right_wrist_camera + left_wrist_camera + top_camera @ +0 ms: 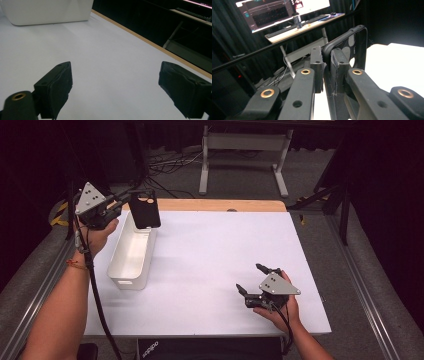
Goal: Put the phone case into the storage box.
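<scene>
A black phone case (145, 209) hangs over the far end of a white rectangular bin (131, 252) at the table's left. My left gripper (121, 205) is shut on the case's edge and holds it upright above the bin. In the left gripper view the pads (318, 62) pinch the rim of the phone case (352, 42), whose camera cut-outs show. My right gripper (251, 279) rests low over the white table at the front right, open, with nothing between its fingers (56, 82). The white bin (47, 11) stands far off at the upper left of the right gripper view.
The white table sheet (215, 260) ends at a wooden strip (220, 205) along the far edge. A black device (210, 347) lies at the near edge. Behind the table are a white stand (245, 150), cables on the floor and a desk with monitors (277, 12).
</scene>
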Motion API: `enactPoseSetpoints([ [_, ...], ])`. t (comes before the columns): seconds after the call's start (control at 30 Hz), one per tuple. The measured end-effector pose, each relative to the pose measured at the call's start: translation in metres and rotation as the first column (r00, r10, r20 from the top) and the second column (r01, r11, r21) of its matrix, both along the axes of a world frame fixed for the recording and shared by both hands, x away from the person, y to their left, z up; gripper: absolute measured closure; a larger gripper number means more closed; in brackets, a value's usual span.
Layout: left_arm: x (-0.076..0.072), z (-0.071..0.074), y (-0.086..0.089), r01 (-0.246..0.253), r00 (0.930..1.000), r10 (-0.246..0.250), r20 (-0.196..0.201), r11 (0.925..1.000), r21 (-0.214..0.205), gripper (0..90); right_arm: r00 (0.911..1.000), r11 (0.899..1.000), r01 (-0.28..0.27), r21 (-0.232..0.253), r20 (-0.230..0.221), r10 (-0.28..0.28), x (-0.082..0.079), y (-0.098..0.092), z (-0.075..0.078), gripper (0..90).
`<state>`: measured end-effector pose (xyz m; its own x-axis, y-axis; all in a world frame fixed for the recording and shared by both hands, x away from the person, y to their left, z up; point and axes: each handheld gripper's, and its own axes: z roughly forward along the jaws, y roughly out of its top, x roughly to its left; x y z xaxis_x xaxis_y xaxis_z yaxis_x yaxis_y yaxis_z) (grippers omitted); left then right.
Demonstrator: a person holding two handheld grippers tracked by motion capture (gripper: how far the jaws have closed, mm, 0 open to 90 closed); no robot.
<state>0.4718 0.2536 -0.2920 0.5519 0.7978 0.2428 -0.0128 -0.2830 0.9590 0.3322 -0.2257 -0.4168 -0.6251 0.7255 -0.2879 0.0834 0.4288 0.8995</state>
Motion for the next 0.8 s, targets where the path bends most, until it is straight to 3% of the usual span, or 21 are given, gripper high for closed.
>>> enactPoseSetpoints([
  [0.17, 0.01, -0.004, 0.013, -0.014, 0.9998, 0.014, -0.013, 0.9998, -0.015, 82.5, 1.0, 1.0, 0.004, 0.0, -0.001, -0.004, -0.001, -0.001, 0.0, 12.9],
  [0.37, 0.021, -0.011, 0.02, -0.027, 0.9993, 0.027, -0.025, 0.9996, -0.006, 82.4, 0.9999, 1.0, 0.013, 0.0, -0.004, -0.013, -0.001, -0.002, -0.001, 13.0],
  [0.53, 0.032, -0.014, 0.024, -0.039, 0.999, 0.039, -0.023, 0.9989, 0.028, 82.5, 0.9997, 1.0, 0.02, 0.0, -0.01, -0.02, -0.001, -0.003, -0.002, 13.2],
  [0.8, 0.052, -0.022, 0.029, -0.029, 0.9991, 0.03, -0.031, 0.9992, 0.026, 82.5, 0.999, 0.999, 0.035, -0.009, -0.027, -0.035, 0.001, -0.002, -0.005, 13.5],
])
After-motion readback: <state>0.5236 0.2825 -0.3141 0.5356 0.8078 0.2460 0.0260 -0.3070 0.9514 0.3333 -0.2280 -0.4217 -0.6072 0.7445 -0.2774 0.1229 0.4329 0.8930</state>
